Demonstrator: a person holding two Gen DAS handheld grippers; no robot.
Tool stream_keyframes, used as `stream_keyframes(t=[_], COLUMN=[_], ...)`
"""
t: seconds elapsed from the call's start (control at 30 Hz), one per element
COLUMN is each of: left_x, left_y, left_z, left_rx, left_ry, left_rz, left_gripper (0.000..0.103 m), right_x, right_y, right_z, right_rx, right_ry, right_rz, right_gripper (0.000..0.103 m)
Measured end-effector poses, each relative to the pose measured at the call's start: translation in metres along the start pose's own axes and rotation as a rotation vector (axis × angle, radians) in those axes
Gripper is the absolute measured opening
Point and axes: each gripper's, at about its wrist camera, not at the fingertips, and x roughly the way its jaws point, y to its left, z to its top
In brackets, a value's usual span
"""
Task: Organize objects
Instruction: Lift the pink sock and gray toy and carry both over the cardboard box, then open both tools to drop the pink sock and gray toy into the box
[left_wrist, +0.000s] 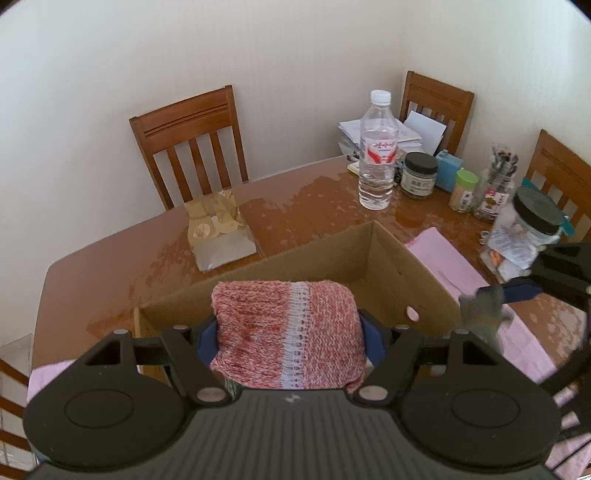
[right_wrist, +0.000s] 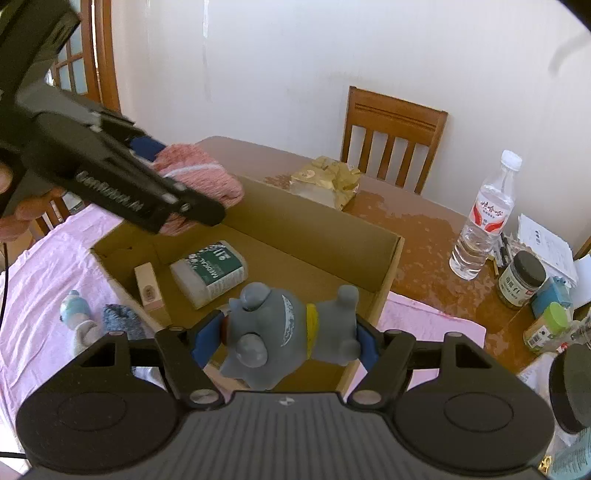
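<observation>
My left gripper (left_wrist: 288, 328) is shut on a folded pink and white knitted cloth (left_wrist: 288, 332), held above the near wall of the open cardboard box (left_wrist: 388, 254). In the right wrist view that cloth (right_wrist: 207, 173) hangs over the box's far left corner. My right gripper (right_wrist: 288, 336) is shut on a grey toy figure with a yellow collar (right_wrist: 284, 328), held over the near right side of the box (right_wrist: 317, 229). A green and white packet (right_wrist: 210, 271) and a small wooden block (right_wrist: 149, 290) lie inside the box.
A pink cloth (right_wrist: 48, 258) covers the table under the box, with a small bottle (right_wrist: 75, 306) and a blue fuzzy sock (right_wrist: 122, 319) on it. A water bottle (left_wrist: 376, 151), jars (left_wrist: 419, 175), papers and a crumpled paper bag (left_wrist: 218, 229) stand on the brown table (left_wrist: 303, 199). Wooden chairs surround it.
</observation>
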Motion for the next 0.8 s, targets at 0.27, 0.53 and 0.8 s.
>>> stream_keyframes(t=[0.27,0.53,0.8], left_x=[0.043,0.058,0.034], left_y=[0.0,-0.003,-0.006], left_z=[0.013,0.012,0.005], left_rx=[-0.003,-0.015,-0.033], left_ry=[0.025,0.033,0.037], left_rz=[-0.018,0.022,0.02], left_gripper=[0.08,0.102,0.102], right_x=[0.0,-0.001,-0.01], right_y=[-0.01,-0.025,-0.032], right_z=[0.0,-0.01,-0.02], right_rx=[0.031,0.092,0.118], right_ry=[-0.034,-0.011,0.003], right_rz=[-0.037,-0.082,-0.103], right_gripper=[0.103,0.103,0.103])
